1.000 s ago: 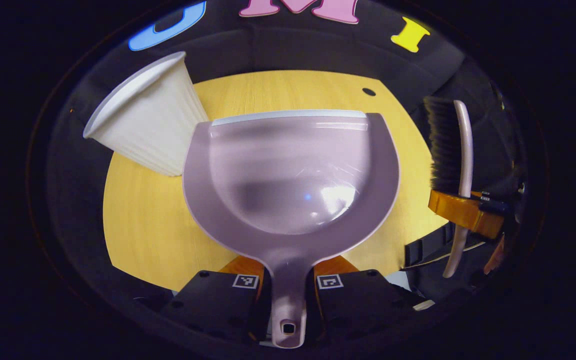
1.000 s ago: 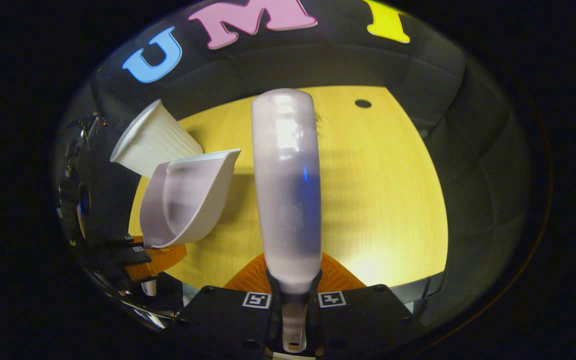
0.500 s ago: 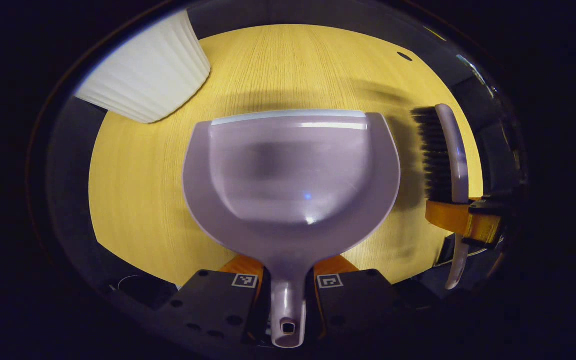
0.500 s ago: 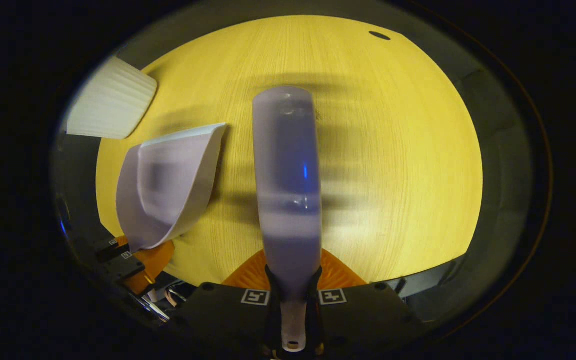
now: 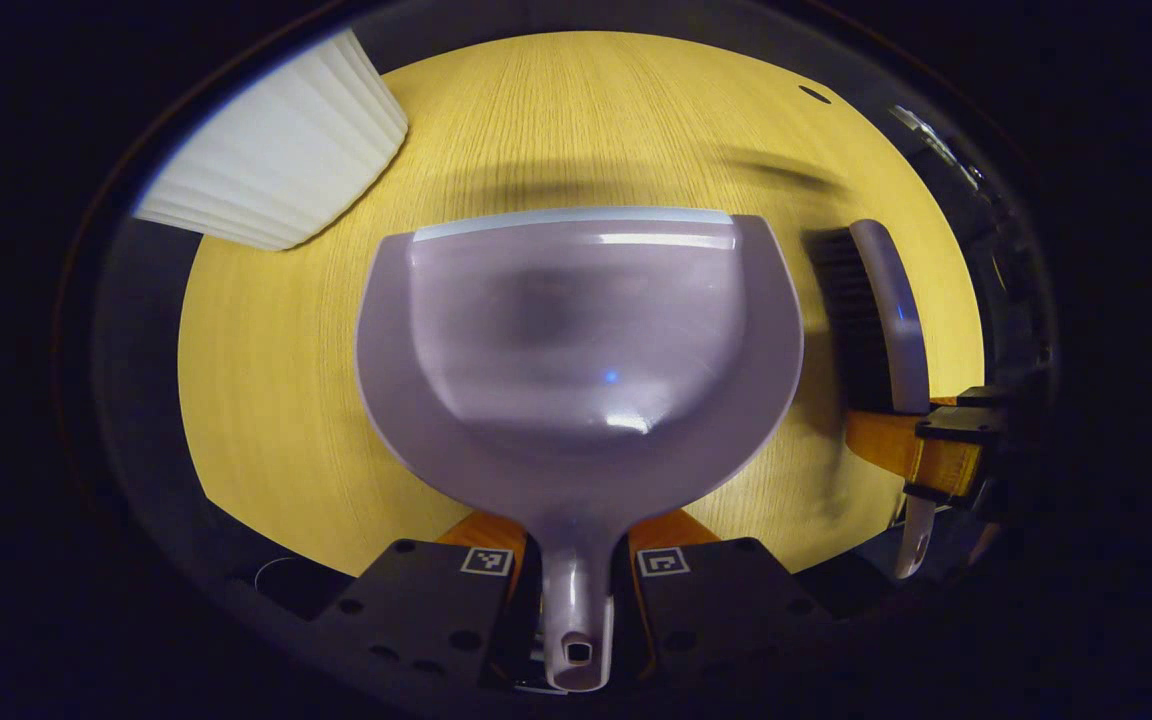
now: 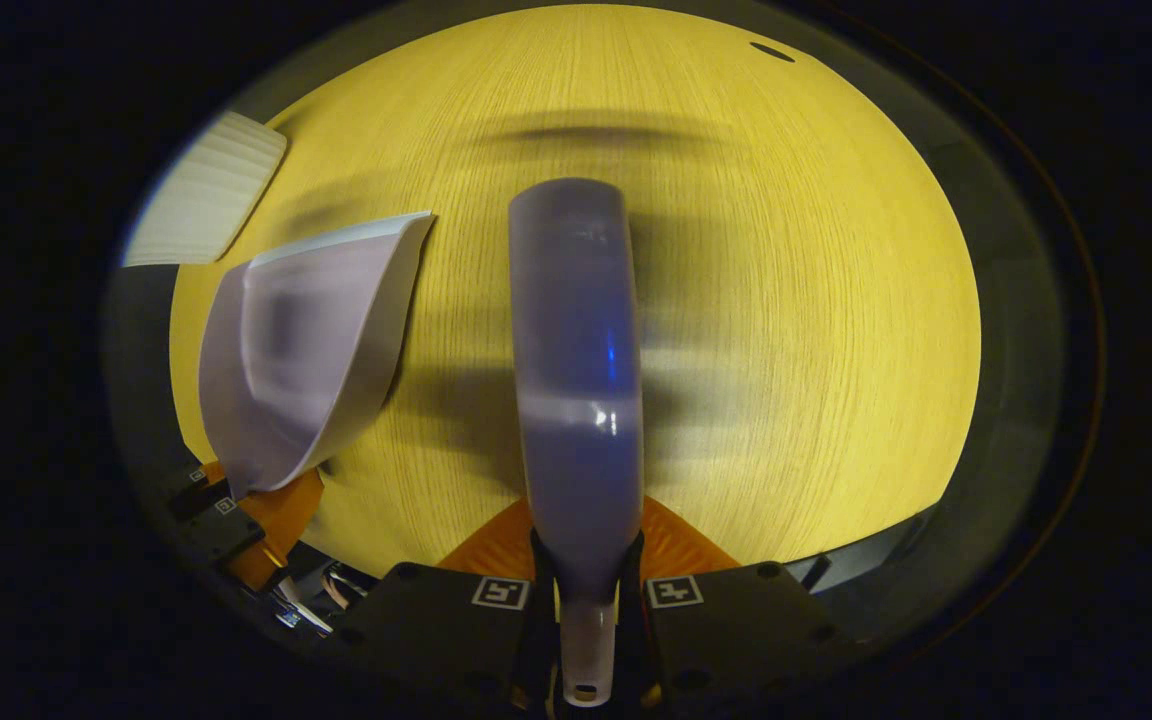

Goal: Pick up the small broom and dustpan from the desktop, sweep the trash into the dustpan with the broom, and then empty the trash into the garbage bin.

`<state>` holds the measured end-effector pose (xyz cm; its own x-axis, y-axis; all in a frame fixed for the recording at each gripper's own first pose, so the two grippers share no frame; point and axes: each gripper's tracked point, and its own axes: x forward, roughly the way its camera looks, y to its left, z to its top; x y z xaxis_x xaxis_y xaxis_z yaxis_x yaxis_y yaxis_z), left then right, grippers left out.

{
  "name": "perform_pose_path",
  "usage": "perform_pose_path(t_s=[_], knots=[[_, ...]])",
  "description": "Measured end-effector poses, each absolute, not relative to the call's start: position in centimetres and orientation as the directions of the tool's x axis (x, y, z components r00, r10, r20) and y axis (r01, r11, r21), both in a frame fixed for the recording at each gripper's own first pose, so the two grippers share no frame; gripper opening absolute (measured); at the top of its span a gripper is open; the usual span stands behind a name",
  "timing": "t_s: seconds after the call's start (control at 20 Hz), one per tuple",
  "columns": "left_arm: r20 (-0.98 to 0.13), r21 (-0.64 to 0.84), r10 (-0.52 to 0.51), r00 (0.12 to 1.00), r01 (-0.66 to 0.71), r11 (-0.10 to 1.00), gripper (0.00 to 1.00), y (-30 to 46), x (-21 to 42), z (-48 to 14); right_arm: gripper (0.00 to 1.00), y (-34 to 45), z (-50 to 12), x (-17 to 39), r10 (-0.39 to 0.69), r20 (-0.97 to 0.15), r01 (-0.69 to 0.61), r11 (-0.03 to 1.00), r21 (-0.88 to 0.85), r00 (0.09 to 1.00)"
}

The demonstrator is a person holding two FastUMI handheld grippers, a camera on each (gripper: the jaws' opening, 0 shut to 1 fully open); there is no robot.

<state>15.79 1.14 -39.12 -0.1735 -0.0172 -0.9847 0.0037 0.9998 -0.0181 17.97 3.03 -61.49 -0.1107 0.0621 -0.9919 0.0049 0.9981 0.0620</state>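
My left gripper is shut on the handle of a pale lilac dustpan, whose pan looks bare inside and hangs just over the yellow desktop. The small broom, with dark bristles and a lilac back, stands to its right, held by the other gripper. In the right gripper view, my right gripper is shut on the broom, seen from its back. The dustpan lies to its left, over the desktop. I see no trash on the wood.
A white ribbed garbage bin stands at the desktop's far left corner, and shows again as the bin in the right gripper view. A small dark hole marks the far right of the wood. Dark cloth surrounds the table.
Both grippers have tipped downward toward the desktop, so the booth wall has left both views. The dustpan and broom have come lower over the wood, and the bin has slid toward the upper left.
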Motion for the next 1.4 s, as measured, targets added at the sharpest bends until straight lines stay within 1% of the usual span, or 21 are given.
perform_pose_path(t_s=[0.15, 0.3, 0.35, 0.4, 0.45, 0.5, 0.55, 0.6, 0.7, 0.75, 0.8, 0.85, 0.9, 0.95, 1.05, 1.1, 1.15, 1.3, 1.4], knots=[[-0.978, -0.061, -0.062, -0.202, -0.008, 0.998, 0.3, 0.7, 15.0, -38.9, 0.34, 3.6, -61.0, 17.6, 0.075, -0.99, 0.013, 0.997, 0.074, -0.116], [-0.983, -0.047, -0.043, -0.18, 0.021, 0.999, 0.31, 0.9, 15.4, -38.5, 0.36, 3.6, -61.0, 17.6, 0.078, -0.99, 0.016, 0.997, 0.076, -0.121], [-0.984, -0.048, -0.042, -0.173, 0.026, 0.999, 0.39, 0.9, 15.6, -38.2, 0.31, 3.6, -60.9, 17.5, 0.077, -0.99, 0.019, 0.997, 0.075, -0.119], [-0.984, -0.051, -0.045, -0.17, 0.028, 0.998, 0.39, 0.8, 15.6, -38.0, 0.38, 3.6, -60.7, 17.6, 0.079, -0.99, 0.019, 0.997, 0.077, -0.115], [-0.984, -0.055, -0.049, -0.172, 0.028, 0.998, 0.4, 0.7, 15.6, -37.8, 0.38, 3.7, -60.4, 17.7, 0.085, -0.99, 0.018, 0.996, 0.084, -0.111], [-0.984, -0.06, -0.054, -0.17, 0.028, 0.998, 0.43, 0.6, 15.6, -37.8, 0.38, 3.7, -60.2, 17.9, 0.086, -0.991, 0.02, 0.996, 0.085, -0.104], [-0.984, -0.062, -0.056, -0.168, 0.03, 0.998, 0.43, 0.6, 15.5, -37.6, 0.32, 3.6, -59.8, 18.0, 0.087, -0.992, 0.024, 0.996, 0.085, -0.095], [-0.985, -0.059, -0.052, -0.164, 0.037, 0.998, 0.43, 0.6, 15.4, -37.4, 0.4, 3.7, -59.5, 18.0, 0.094, -0.992, 0.027, 0.995, 0.092, -0.089], [-0.987, -0.051, -0.043, -0.158, 0.049, 0.997, 0.43, 0.8, 15.2, -37.1, 0.42, 3.5, -59.2, 18.0, 0.094, -0.993, 0.028, 0.995, 0.092, -0.077], [-0.987, -0.049, -0.04, -0.155, 0.05, 0.998, 0.46, 0.8, 15.0, -36.8, 0.37, 3.4, -59.0, 18.0, 0.093, -0.993, 0.031, 0.995, 0.091, -0.067], [-0.988, -0.046, -0.038, -0.15, 0.049, 0.998, 0.47, 0.9, 14.8, -36.5, 0.42, 3.4, -58.8, 18.0, 0.096, -0.994, 0.038, 0.995, 0.094, -0.061], [-0.989, -0.045, -0.037, -0.146, 0.048, 0.998, 0.49, 1.0, 14.6, -36.3, 0.39, 3.5, -58.8, 17.8, 0.098, -0.994, 0.037, 0.995, 0.096, -0.05], [-0.989, -0.042, -0.035, -0.14, 0.045, 0.998, 0.51, 1.1, 14.4, -35.9, 0.69, 3.9, -58.0, 17.9, 0.122, -0.991, 0.035, 0.992, 0.12, -0.047], [-0.991, -0.046, -0.039, -0.127, 0.046, 0.998, 0.56, 1.2, 14.3, -35.5, 0.99, 3.8, -57.8, 17.5, 0.127, -0.991, 0.024, 0.992, 0.126, -0.047], [-0.994, -0.038, -0.033, -0.106, 0.048, 0.998, 0.67, 1.5, 13.9, -34.5, 0.98, 3.3, -56.7, 17.7, 0.124, -0.992, 0.016, 0.992, 0.123, -0.012], [-0.997, -0.03, -0.027, -0.079, 0.045, 0.999, 0.69, 1.7, 14.0, -34.3, 0.98, 3.3, -56.0, 17.9, 0.126, -0.992, 0.013, 0.992, 0.126, 0.007], [-0.998, -0.027, -0.025, -0.062, 0.042, 0.999, 0.74, 1.8, 13.9, -33.9, 0.98, 3.4, -55.1, 17.8, 0.135, -0.99, 0.006, 0.991, 0.135, 0.026], [-0.998, -0.057, -0.056, -0.019, 0.056, 0.997, 0.8, 1.2, 13.6, -32.1, 0.98, 3.8, -52.2, 18.0, 0.163, -0.983, -0.03, 0.986, 0.161, 0.087], [-0.999, -0.047, -0.049, 0.016, 0.085, 0.995, 0.8, 1.2, 13.5, -30.4, 0.97, 4.4, -50.3, 18.1, 0.19, -0.974, -0.047, 0.981, 0.186, 0.126]])
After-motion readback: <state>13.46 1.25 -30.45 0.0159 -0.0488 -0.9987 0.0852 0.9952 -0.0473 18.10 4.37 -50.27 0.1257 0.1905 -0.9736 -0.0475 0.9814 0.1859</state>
